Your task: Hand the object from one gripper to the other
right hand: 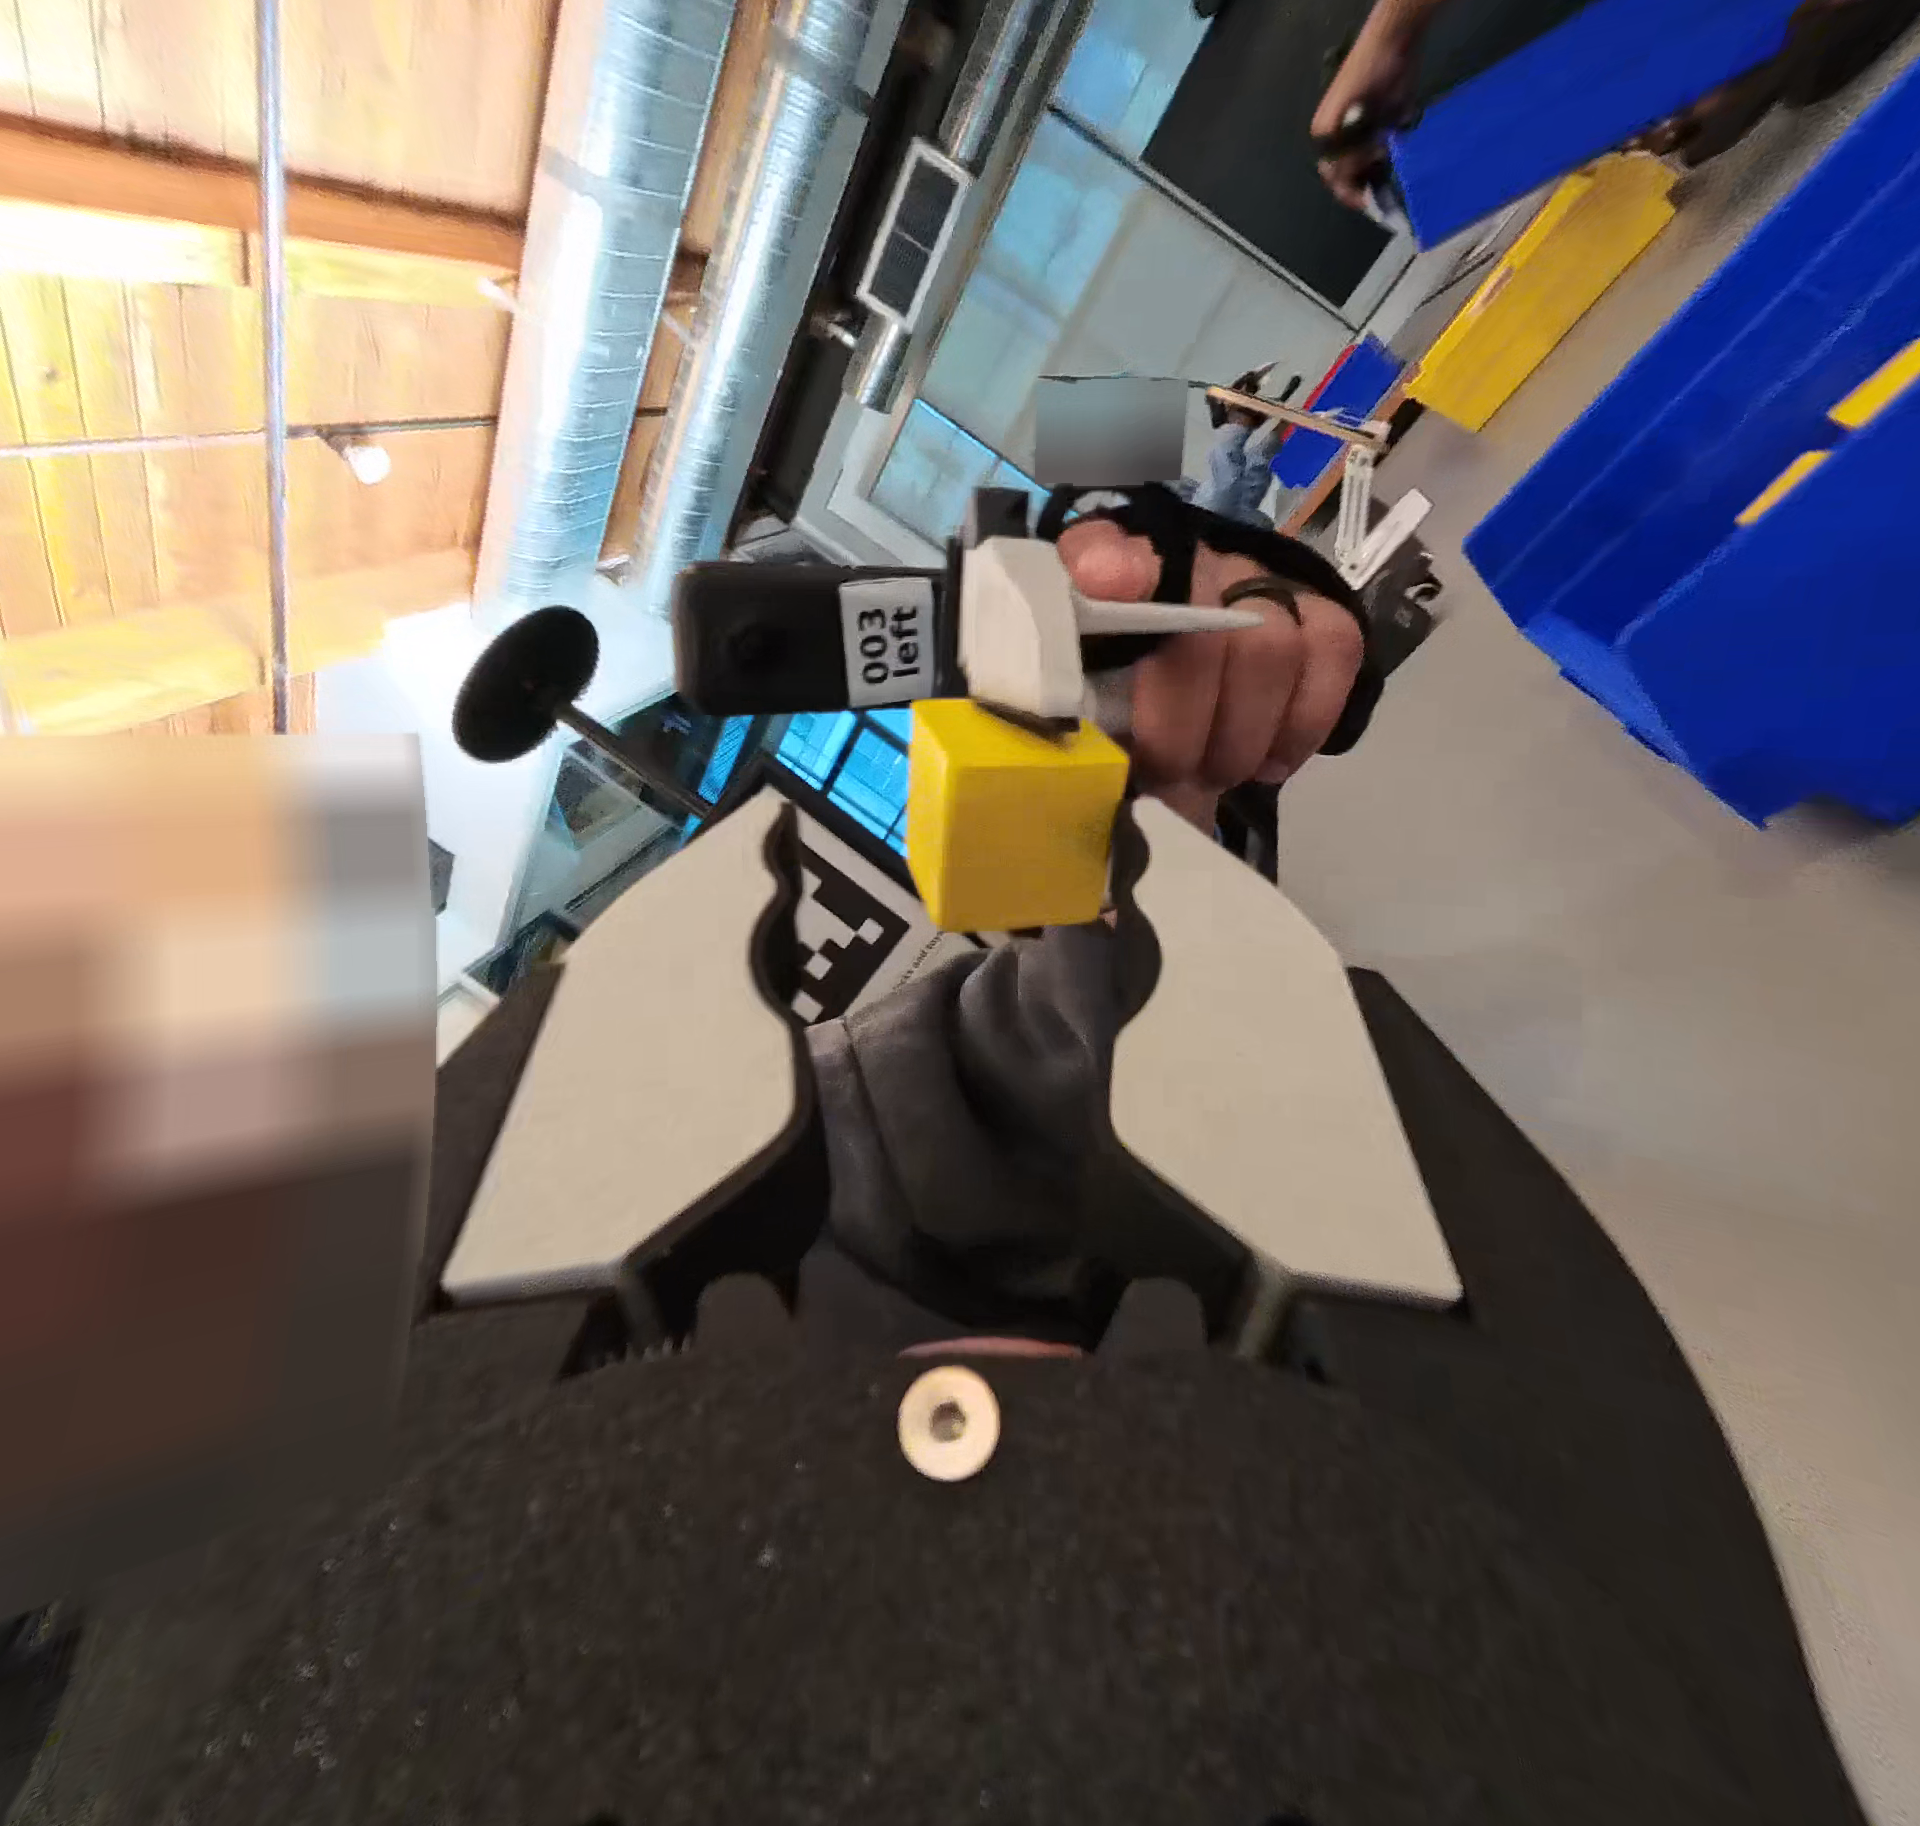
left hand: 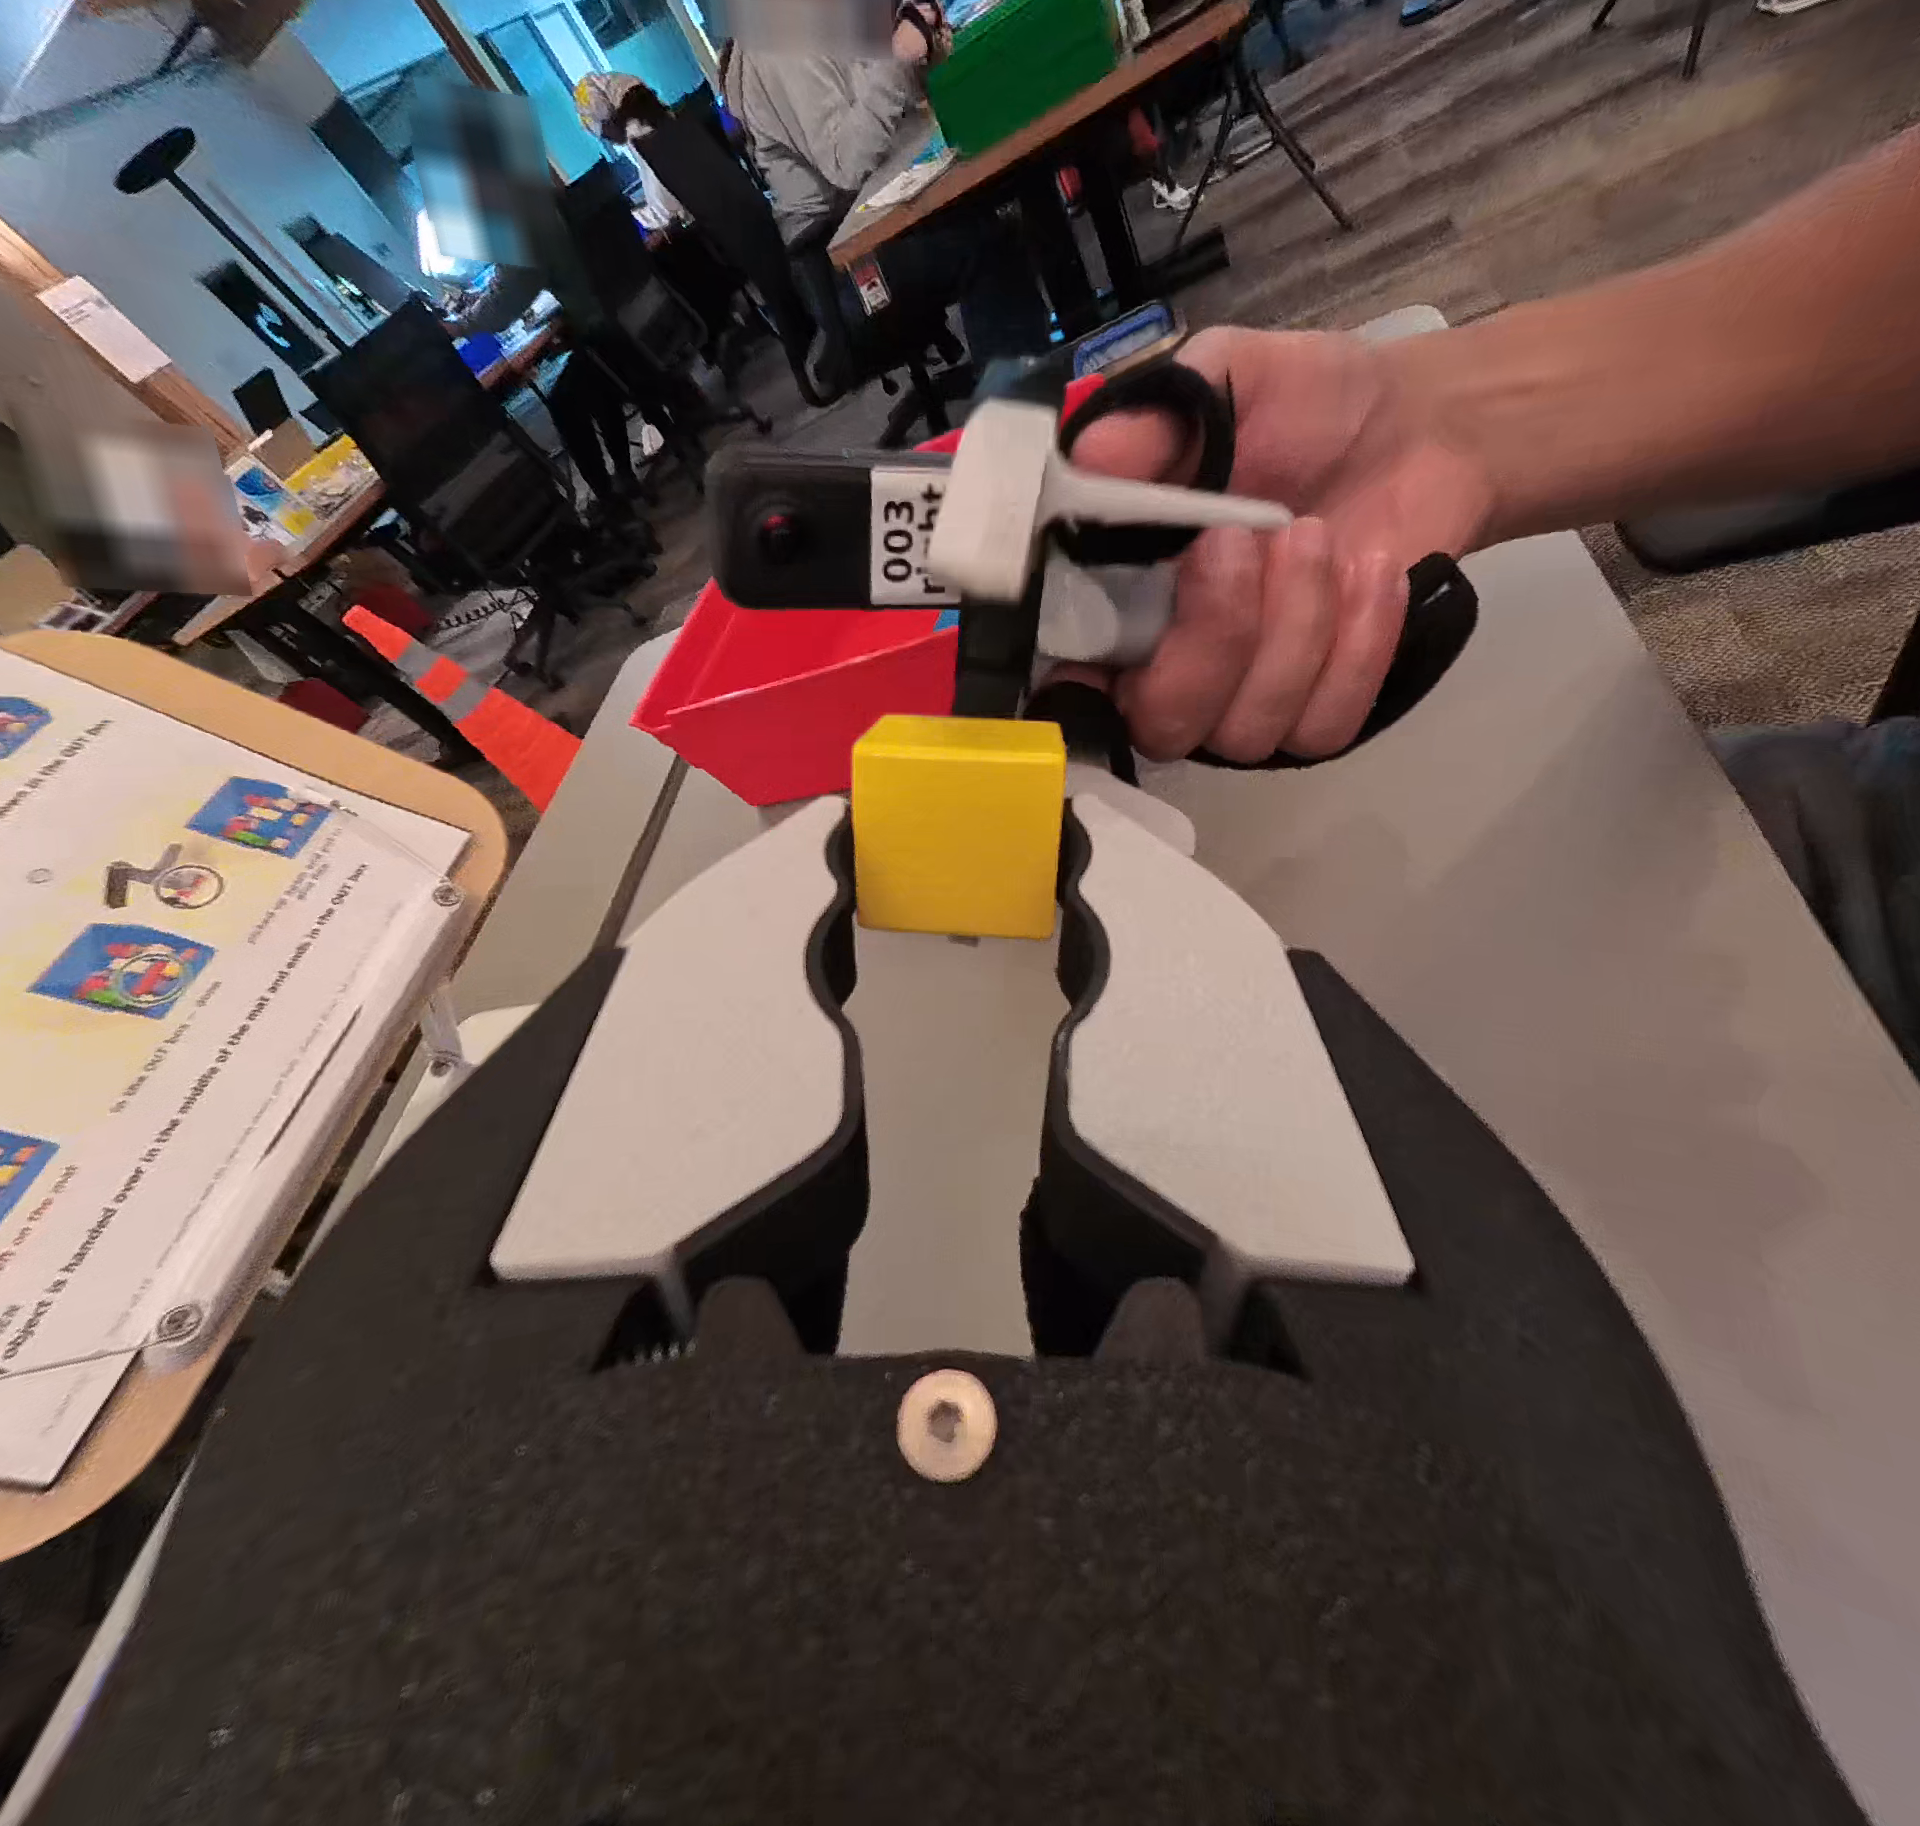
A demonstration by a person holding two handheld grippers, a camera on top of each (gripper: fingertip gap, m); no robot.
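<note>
A yellow cube block [left hand: 956,831] sits between the fingertips of my left gripper [left hand: 956,841], which is shut on it and holds it above the grey table [left hand: 1455,945]. The right gripper [left hand: 997,696], held in a hand [left hand: 1278,571], hangs just behind and above the block. In the right wrist view my right gripper [right hand: 956,862] is open, and the block [right hand: 1008,831] lies between its tips, close to the right finger [right hand: 1195,945]. The left gripper [right hand: 1039,727] shows beyond it, clamped on the block's far side.
A red bin [left hand: 810,696] stands on the table behind the block. A wooden board with an instruction sheet [left hand: 208,997] is at the left, an orange cone [left hand: 468,696] beyond it. Blue bins [right hand: 1714,529] show in the right wrist view. People sit at desks far back.
</note>
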